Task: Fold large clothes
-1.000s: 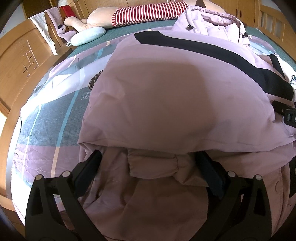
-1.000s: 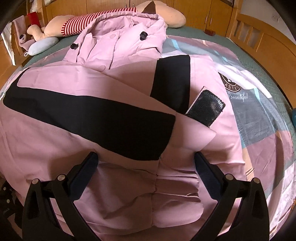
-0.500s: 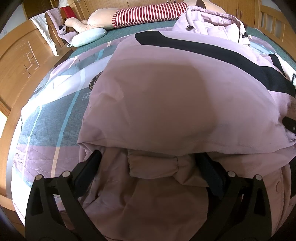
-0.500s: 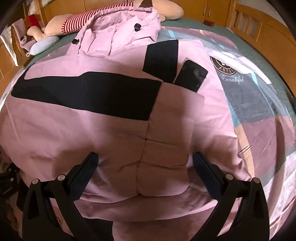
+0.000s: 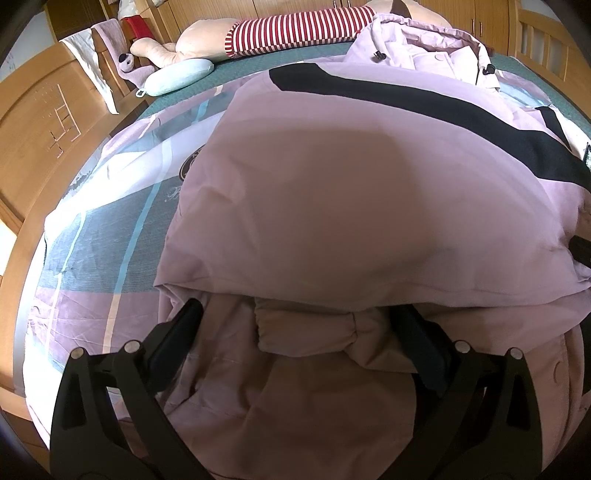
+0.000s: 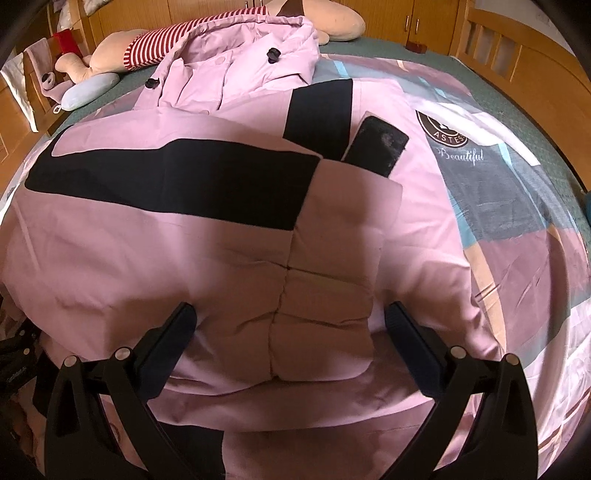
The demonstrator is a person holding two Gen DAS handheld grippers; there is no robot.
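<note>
A large pink padded coat [image 5: 351, 206] with black stripes lies spread on the bed, its hood toward the far end; it also shows in the right wrist view [image 6: 207, 251]. My left gripper [image 5: 299, 325] is open at the coat's near edge, where a folded layer overhangs a padded sleeve cuff [image 5: 306, 332] lying between the fingers. My right gripper [image 6: 290, 325] is open over the coat's near part, with a folded sleeve [image 6: 332, 266] between the fingers. A black flap [image 6: 376, 146] sticks out past the sleeve's far end.
The bed has a patchwork cover [image 6: 517, 221] and wooden side boards [image 5: 40, 122]. A long striped plush toy [image 5: 288, 31] and a pale blue pillow [image 5: 177, 75] lie at the far end. The other gripper shows at the left edge of the right wrist view [image 6: 14, 354].
The right gripper has drawn back toward the coat's near edge, so the folded sleeve and black flap now sit farther ahead. The left gripper has hardly moved.
</note>
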